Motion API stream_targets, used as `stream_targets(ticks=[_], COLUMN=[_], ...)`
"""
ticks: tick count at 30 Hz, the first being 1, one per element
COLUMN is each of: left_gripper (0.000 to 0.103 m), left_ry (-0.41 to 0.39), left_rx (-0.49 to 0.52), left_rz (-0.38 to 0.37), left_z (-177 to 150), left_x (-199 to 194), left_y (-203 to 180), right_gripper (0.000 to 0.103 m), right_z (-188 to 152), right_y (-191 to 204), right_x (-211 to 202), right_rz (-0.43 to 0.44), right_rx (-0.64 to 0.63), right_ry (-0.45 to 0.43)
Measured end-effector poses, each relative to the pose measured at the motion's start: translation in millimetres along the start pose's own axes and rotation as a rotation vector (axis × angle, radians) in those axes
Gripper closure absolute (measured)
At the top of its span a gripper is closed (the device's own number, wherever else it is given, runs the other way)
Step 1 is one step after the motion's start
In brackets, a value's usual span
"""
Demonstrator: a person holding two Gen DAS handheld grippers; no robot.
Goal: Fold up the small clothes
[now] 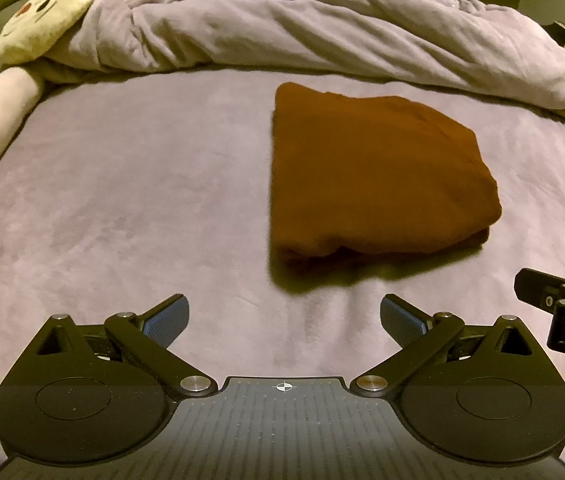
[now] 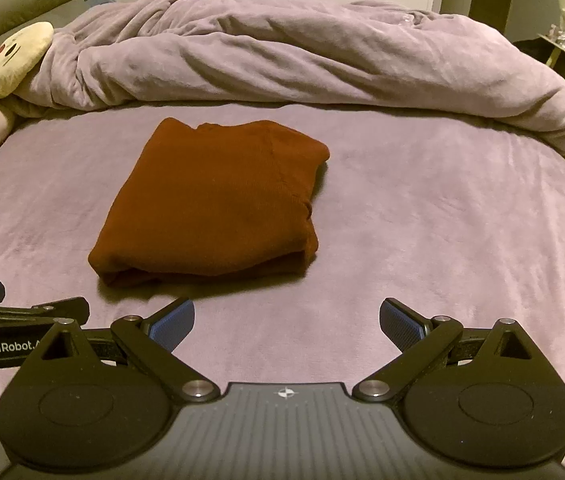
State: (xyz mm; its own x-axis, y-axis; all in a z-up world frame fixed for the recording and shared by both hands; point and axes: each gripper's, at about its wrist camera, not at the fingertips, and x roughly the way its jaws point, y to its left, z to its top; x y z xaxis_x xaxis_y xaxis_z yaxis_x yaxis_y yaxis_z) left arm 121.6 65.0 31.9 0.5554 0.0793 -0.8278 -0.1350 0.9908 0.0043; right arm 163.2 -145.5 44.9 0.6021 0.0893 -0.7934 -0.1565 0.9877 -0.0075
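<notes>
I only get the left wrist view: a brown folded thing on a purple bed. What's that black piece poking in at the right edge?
Observer: That is the right tongs. Their own camera shows them open and empty.
Operator: Are they touching the brown thing?
Observer: No. The brown garment lies apart from them, ahead and to their left on the bedsheet.
Operator: Anything about my own tongs I can't see?
Observer: White lettering reading GenRobot runs along the side of the left tongs.
</notes>
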Motion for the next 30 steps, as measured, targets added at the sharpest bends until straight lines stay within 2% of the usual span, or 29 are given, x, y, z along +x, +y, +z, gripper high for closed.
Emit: stream_targets(ticks=[5,16,22,30], left_gripper=[0.000,0.000,0.000,0.000], left_ry=[0.011,0.016,0.001,-0.007], left_rx=[-0.020,-0.028,0.009,0.026], left_rz=[-0.032,-0.030,-0.007,-0.036], left_z=[-1.6,-3.4,-3.4,-4.4], left_x=[2.1,6.0,4.3,2.1], left_y=[0.9,2.6,-1.5,-4.7], right_gripper=[0.004,0.004,0.004,0.004], right_z=[-1.6,-1.6,-2.2,-2.6], right_y=[-0.1,-1.9,-2.0,-4.5], right_x=[-0.4,1.5,2.0,0.1], right_rz=[-0.002,-0.009,-0.010,-0.011], right_rx=[-0.001,-0.004,0.000,0.004], right_ry=[-0.002,-0.001,-0.002,-0.006])
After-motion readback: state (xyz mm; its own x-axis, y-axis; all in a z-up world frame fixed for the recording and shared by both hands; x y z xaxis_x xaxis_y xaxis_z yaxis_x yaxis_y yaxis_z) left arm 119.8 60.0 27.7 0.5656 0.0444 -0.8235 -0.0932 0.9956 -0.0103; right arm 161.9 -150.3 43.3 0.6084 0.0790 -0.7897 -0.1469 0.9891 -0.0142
